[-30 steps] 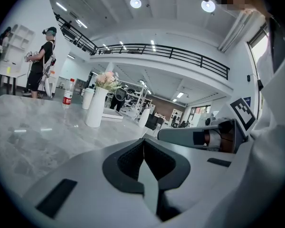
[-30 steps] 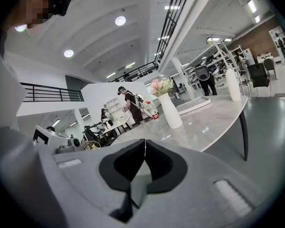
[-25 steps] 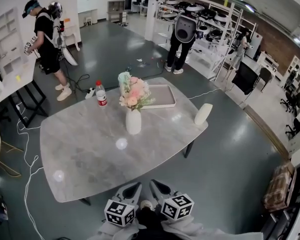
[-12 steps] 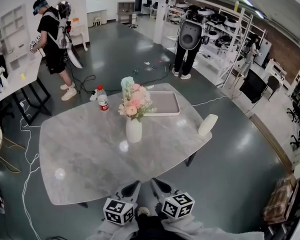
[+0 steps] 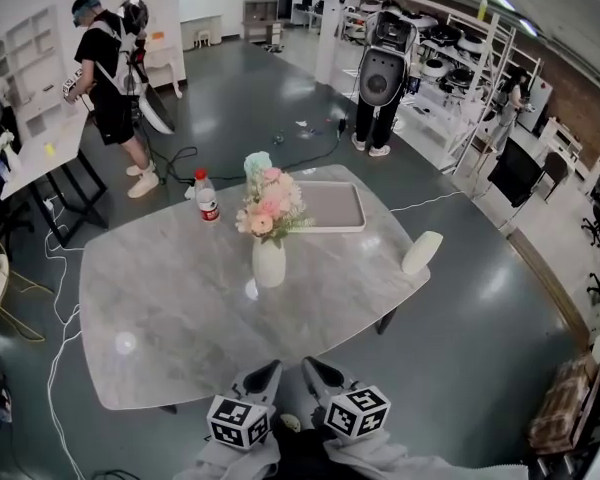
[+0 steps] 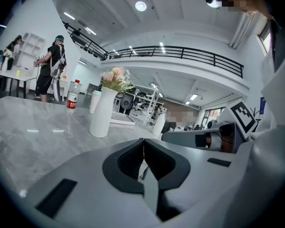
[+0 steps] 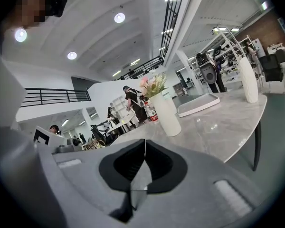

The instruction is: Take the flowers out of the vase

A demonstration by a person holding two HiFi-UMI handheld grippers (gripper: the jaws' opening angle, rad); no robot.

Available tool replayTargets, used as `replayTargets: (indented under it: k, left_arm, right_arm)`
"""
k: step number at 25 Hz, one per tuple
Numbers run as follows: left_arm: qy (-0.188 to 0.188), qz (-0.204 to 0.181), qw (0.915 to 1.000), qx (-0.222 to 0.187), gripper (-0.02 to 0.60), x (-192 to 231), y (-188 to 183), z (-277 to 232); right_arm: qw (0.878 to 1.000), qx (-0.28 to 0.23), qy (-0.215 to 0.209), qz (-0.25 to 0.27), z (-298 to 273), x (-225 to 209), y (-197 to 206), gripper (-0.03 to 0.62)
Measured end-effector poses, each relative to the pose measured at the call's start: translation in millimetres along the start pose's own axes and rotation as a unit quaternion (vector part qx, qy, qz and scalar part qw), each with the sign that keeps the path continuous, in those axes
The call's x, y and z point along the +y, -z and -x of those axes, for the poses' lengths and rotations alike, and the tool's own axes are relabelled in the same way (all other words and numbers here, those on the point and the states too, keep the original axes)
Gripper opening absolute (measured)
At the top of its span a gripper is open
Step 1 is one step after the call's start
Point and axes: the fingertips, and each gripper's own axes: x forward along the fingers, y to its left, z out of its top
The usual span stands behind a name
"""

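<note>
Okay, grey marble-look table [image 5: 170, 308] is seen spread ahead of both grippers, its near edge right at their tips. Left gripper [image 5: 268, 371] and right gripper [image 5: 312, 368] are held side by side at that edge and pointed across the table. Jaws of each are seen pressed together in the gripper views, with nothing gripped. Flat tray [image 5: 332, 208] is placed at the far side, ahead of the right gripper and slightly to its right. White vase [image 5: 268, 262] is stood upright mid-table, ahead of both grippers and well apart from them. Pink and cream flowers [image 5: 268, 203] are seated in the vase, untouched, far beyond both sets of jaws. Red-capped bottle [image 5: 208, 198] is stood past the vase, ahead and left of the left gripper.
</note>
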Motion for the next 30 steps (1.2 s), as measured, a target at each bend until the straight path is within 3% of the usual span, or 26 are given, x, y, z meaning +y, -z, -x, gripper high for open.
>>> replayTargets:
  k: [9,20,30]
  left_arm:
    - [0.004,-0.011,0.9999,0.011,0.003,5,5,2]
    - [-0.010,-0.018,0.9997,-0.015,0.003,29,-23,-11]
    - [-0.061,-0.021,0.9969,-0.046,0.003,86,-72,-41]
  right_arm:
    - [0.999,-0.018,0.027,-0.010,9,-13,0,0.003]
    - [1.000,-0.019,0.015,0.009,-18,-17,-21,0.003]
    - [0.999,-0.021,0.011,0.030,-55,-48,-60,0.003]
